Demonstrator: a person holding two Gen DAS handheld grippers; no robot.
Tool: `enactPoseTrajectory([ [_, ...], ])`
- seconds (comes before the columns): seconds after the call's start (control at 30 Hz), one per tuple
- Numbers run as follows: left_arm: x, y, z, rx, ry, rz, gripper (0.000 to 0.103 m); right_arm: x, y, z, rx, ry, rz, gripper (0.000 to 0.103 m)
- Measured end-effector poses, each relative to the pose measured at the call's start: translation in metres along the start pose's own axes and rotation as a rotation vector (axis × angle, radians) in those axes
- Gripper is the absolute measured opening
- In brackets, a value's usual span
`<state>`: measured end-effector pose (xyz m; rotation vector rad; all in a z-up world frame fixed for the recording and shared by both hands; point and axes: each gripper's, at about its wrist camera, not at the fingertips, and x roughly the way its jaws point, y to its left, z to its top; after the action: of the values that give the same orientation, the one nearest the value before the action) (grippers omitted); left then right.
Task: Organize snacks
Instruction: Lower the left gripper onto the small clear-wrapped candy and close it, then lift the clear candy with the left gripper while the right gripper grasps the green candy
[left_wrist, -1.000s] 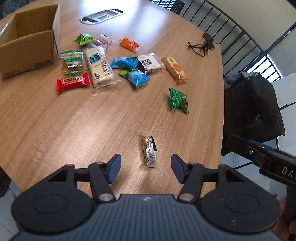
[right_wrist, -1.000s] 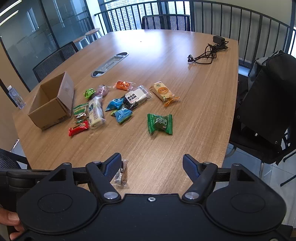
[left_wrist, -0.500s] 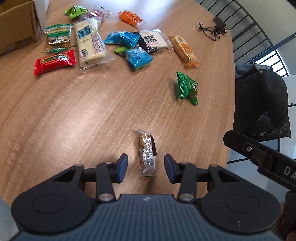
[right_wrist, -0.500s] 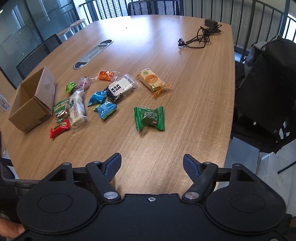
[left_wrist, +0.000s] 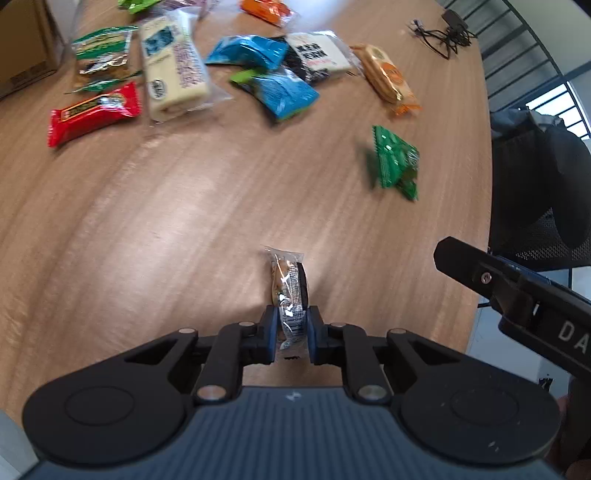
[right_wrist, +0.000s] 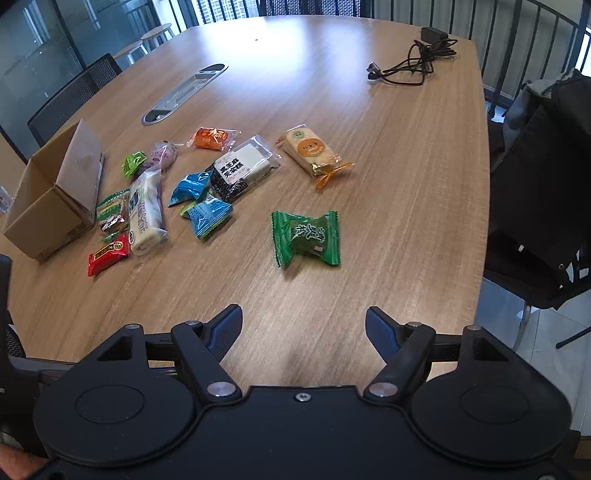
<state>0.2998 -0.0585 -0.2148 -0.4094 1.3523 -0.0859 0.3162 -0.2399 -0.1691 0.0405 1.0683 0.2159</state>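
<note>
my left tongs (left_wrist: 291, 328) have just closed and now pinch the near end of a small clear-wrapped snack (left_wrist: 288, 284), blue pads pressed on both sides of the wrapper. the rest of that snack lies on the worktop (left_wrist: 166, 221), pointing away from me, near the worktop's near edge.

my right tongs (right_wrist: 303, 332) hang partly open over bare wood with nothing between them. just ahead of them sits a green candy (right_wrist: 306, 238), apart from the other snacks. part of the right rig shows at the right edge of the left view.

further out is the main cluster: two blue packets (right_wrist: 199, 199), a black-and-white bar (right_wrist: 240, 171) partly over one of them, an orange-trimmed cracker pack (right_wrist: 312, 151) off to the right, a small orange packet (right_wrist: 212, 138), a pink one (right_wrist: 162, 155), a small lime one (right_wrist: 133, 164), a long pale bar (right_wrist: 146, 212), a green-striped packet (right_wrist: 110, 210) and a red packet (right_wrist: 109, 256).

left of the cluster stands an open cardboard box (right_wrist: 55, 199), just beside the green-striped packet. a black cable (right_wrist: 413, 62) lies at the far right corner of the worktop, well apart from everything. a black chair (right_wrist: 539, 184) with a bag on it stands off the right edge.
</note>
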Motion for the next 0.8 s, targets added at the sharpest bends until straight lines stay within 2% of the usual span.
enactPoseTrajectory([
  [0.3,-0.014,0.042,0.009,-0.069,-0.024,0.026,0.015,0.026,0.017,0.015,-0.032,0.004,0.003,0.073],
  [0.6,-0.030,0.069,0.019,-0.090,-0.053,0.028,0.015,0.055,0.020,0.041,-0.033,-0.001,-0.038,0.072],
  [0.73,-0.036,0.081,0.027,-0.092,-0.066,0.031,0.015,0.071,0.018,0.052,-0.039,0.010,-0.071,0.065],
  [0.8,-0.036,0.085,0.031,-0.094,-0.068,0.034,0.015,0.078,0.017,0.055,-0.036,0.017,-0.083,0.064],
])
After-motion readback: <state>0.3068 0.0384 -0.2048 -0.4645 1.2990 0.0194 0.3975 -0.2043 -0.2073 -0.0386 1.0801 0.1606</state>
